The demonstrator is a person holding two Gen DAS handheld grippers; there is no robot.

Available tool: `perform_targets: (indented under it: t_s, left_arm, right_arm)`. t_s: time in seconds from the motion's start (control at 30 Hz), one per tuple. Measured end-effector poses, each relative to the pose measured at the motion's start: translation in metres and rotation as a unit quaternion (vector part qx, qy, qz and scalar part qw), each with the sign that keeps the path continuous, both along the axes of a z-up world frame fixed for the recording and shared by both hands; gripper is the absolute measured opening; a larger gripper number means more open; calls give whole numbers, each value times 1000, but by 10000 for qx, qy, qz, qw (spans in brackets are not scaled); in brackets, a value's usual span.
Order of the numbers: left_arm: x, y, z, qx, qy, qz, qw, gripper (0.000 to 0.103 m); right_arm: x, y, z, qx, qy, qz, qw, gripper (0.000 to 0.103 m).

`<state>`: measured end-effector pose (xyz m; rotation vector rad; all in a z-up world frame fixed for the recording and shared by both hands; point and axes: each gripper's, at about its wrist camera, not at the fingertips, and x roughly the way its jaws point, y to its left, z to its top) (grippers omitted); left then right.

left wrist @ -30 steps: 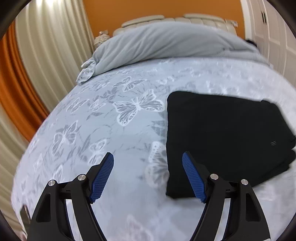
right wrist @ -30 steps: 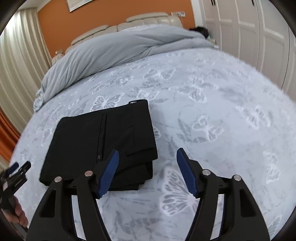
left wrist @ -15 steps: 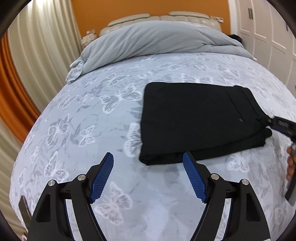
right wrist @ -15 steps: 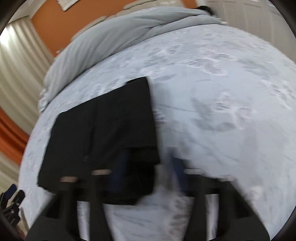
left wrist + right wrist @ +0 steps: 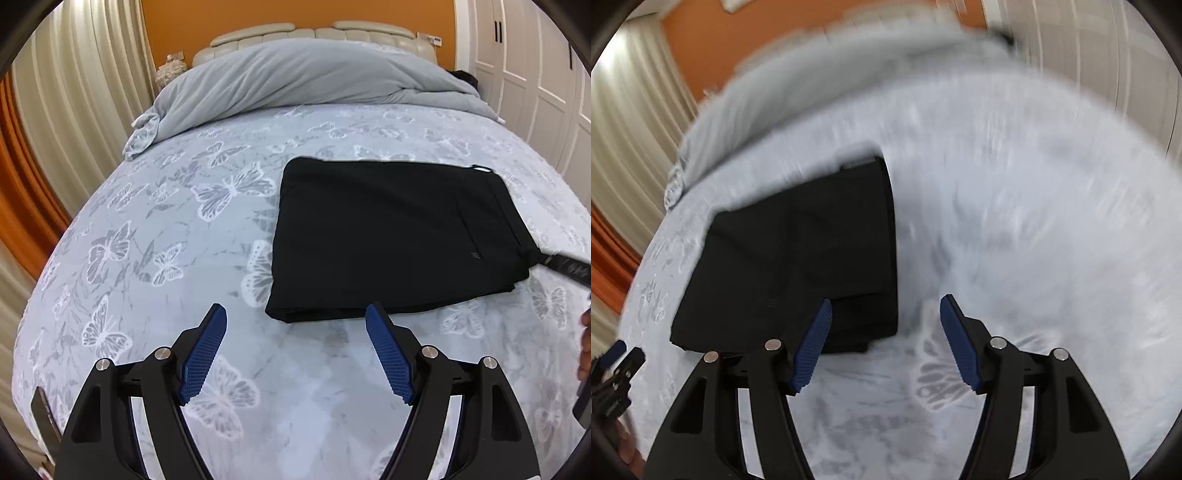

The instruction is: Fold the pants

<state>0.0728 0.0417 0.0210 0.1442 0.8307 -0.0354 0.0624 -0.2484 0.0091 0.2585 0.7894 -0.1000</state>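
The black pants (image 5: 391,236) lie folded into a flat rectangle on the butterfly-print bedspread (image 5: 155,229). My left gripper (image 5: 295,350) is open and empty, just short of the pants' near left corner. In the blurred right wrist view the pants (image 5: 798,258) lie left of centre. My right gripper (image 5: 884,343) is open and empty, by their near right corner, its left fingertip over the fabric edge. The right gripper's tip (image 5: 565,266) shows at the pants' right edge in the left wrist view.
A rolled grey duvet (image 5: 303,85) lies across the head of the bed before a padded headboard (image 5: 317,33). Curtains (image 5: 74,110) hang on the left, white wardrobe doors (image 5: 535,74) stand on the right. The left gripper (image 5: 613,373) shows at the right view's left edge.
My left gripper has drawn back from the pants, so the whole folded bundle shows. My right gripper has swung quickly, blurring its view, staying by the near right corner.
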Motion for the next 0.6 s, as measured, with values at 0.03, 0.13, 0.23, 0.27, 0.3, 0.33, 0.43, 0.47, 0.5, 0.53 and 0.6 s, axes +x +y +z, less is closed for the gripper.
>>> perform_targets:
  t_s: [0.03, 0.13, 0.23, 0.27, 0.3, 0.33, 0.43, 0.47, 0.5, 0.53, 0.6]
  left_arm:
    - [-2, -1, 2, 9, -52, -4, 10000, 76]
    - [-9, -3, 7, 45, -152, -6, 9999, 77]
    - [-18, -3, 10, 74, -214, -51, 9997, 77]
    - [-23, -2, 11, 77, -245, -39, 9997, 77]
    - [-26, -1, 12, 57, -258, -32, 9996, 77]
    - [-30, 0, 13, 13, -265, -32, 9996, 77]
    - [-42, 7, 14, -122, -275, 61, 9995, 79]
    - [-46, 9, 14, -173, -269, 98, 9994, 80]
    - [-51, 10, 13, -259, -255, 139, 9992, 81]
    - [-54, 11, 12, -331, -234, 163, 9990, 82]
    - [-62, 10, 8, -519, -175, 201, 9983, 83]
  right_arm:
    - [-11, 11, 11, -243, -147, 86, 9996, 59]
    - [-31, 27, 22, -445, -244, 205, 9985, 60]
    - [-53, 41, 25, -1009, -300, 276, 9941, 69]
    - [-61, 43, 25, -1149, -349, 283, 9924, 73]
    - [-75, 43, 26, -1270, -434, 220, 9907, 81]
    - [-84, 40, 26, -1291, -485, 155, 9903, 83]
    - [-114, 28, 24, -1026, -610, -44, 9928, 91]
    - [-122, 24, 21, -921, -626, -131, 9937, 91]
    - [-129, 18, 17, -803, -603, -244, 9946, 91]
    - [-132, 17, 16, -736, -565, -282, 9953, 91]
    - [-135, 11, 12, -629, -475, -323, 9964, 91]
